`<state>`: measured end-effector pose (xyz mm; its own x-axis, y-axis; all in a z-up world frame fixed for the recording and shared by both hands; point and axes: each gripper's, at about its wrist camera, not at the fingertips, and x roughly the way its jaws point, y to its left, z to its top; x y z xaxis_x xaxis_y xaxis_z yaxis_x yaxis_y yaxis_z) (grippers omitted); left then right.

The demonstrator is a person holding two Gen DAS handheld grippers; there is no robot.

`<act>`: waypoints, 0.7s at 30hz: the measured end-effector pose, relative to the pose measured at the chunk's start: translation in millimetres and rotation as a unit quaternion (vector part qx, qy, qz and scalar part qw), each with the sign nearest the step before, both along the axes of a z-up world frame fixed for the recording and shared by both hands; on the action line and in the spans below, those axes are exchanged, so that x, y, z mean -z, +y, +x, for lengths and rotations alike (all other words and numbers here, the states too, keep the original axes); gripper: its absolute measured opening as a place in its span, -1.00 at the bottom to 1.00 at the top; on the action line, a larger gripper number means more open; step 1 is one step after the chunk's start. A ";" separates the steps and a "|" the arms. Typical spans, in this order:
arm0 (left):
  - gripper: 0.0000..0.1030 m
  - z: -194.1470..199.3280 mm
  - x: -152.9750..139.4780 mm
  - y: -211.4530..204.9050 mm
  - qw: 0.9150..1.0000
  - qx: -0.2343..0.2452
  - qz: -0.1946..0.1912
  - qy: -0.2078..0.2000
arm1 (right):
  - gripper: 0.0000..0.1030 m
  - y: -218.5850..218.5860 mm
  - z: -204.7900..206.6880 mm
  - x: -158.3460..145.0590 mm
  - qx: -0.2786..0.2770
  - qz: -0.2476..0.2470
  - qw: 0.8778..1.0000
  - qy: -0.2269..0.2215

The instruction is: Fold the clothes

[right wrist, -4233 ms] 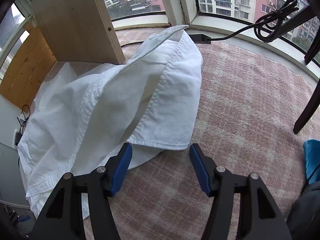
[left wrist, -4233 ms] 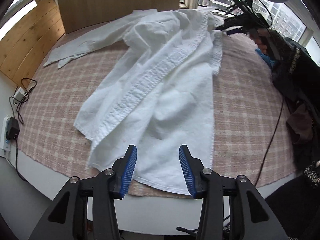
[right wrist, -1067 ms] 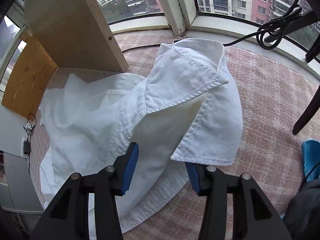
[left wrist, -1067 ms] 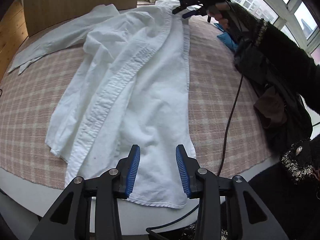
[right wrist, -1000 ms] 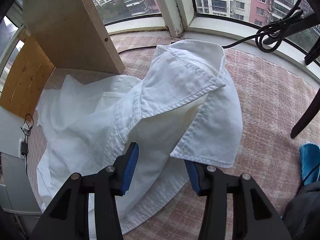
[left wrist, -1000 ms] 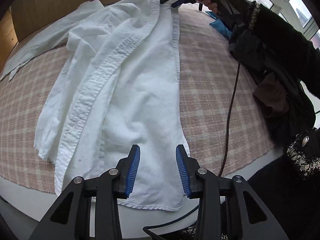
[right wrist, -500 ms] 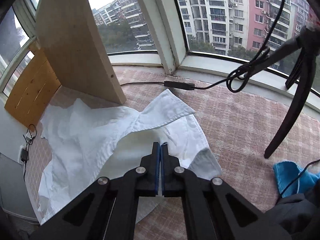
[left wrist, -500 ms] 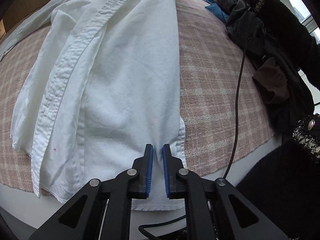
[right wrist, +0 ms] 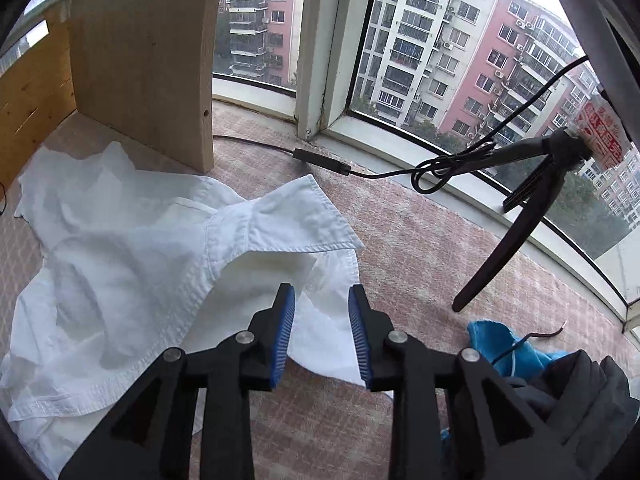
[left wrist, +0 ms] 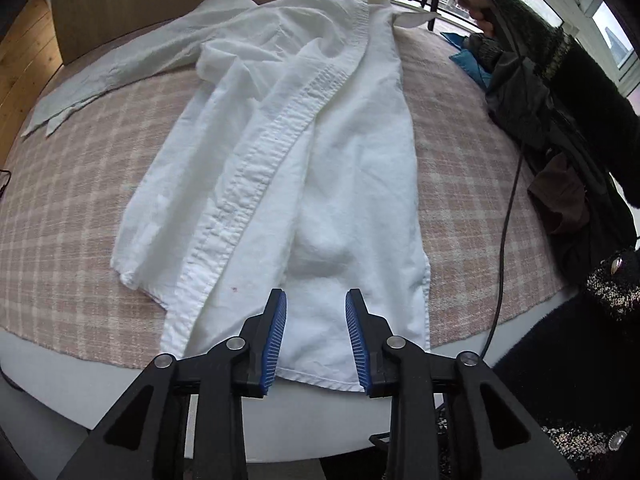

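The left claw (left wrist: 314,334) stands apart over the hem of the white shirt (left wrist: 304,152), gripping nothing. The right claw (right wrist: 322,330) is likewise apart, above the collar (right wrist: 280,220). The shirt lies lengthwise on the checked tabletop (left wrist: 72,200), hem at the near edge, collar at the far end (one sleeve (left wrist: 116,68) trails left).

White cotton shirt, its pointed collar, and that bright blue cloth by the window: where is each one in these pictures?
White cotton shirt (left wrist: 352,168): left wrist view, on the front panel.
Pointed collar (right wrist: 280,220): right wrist view, on the raised flap.
Bright blue cloth (right wrist: 490,338): right wrist view, on its crumpled top.
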<state>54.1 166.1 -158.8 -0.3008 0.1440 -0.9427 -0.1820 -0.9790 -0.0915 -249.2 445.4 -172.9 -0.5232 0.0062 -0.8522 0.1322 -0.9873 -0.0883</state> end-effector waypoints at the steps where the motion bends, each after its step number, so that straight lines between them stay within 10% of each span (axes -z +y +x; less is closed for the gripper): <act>1: -0.33 -0.9 1.1 -11.0 1.000 -0.007 -0.016 0.002 | -0.43 -3.4 3.9 -1.5 -0.010 -0.024 1.000 -0.009; 11: -0.26 -10.2 45.6 -50.4 0.995 0.010 -0.093 -0.045 | -0.20 -58.9 3.2 38.5 -0.072 -0.151 0.979 -0.118; 15: -0.98 -11.6 41.5 -49.0 0.996 0.022 -0.067 -0.049 | -0.20 -46.6 -21.5 54.0 -0.020 -0.156 0.979 -0.126; 18: -0.98 -9.0 30.6 -42.7 0.997 0.037 -0.048 -0.045 | -0.21 -32.1 -38.1 58.5 0.002 -0.197 0.972 -0.129; 21: -0.98 -6.3 19.7 -36.4 0.997 0.051 -0.029 -0.041 | -0.64 -30.9 -44.4 58.0 -0.008 -0.200 0.972 -0.125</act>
<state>47.8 129.7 -178.4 -0.2097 0.1142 -0.9711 -0.2760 -0.9597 -0.0533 -293.5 414.5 -230.9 -0.2966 -0.3575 -0.8855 0.1153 -0.9339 0.3385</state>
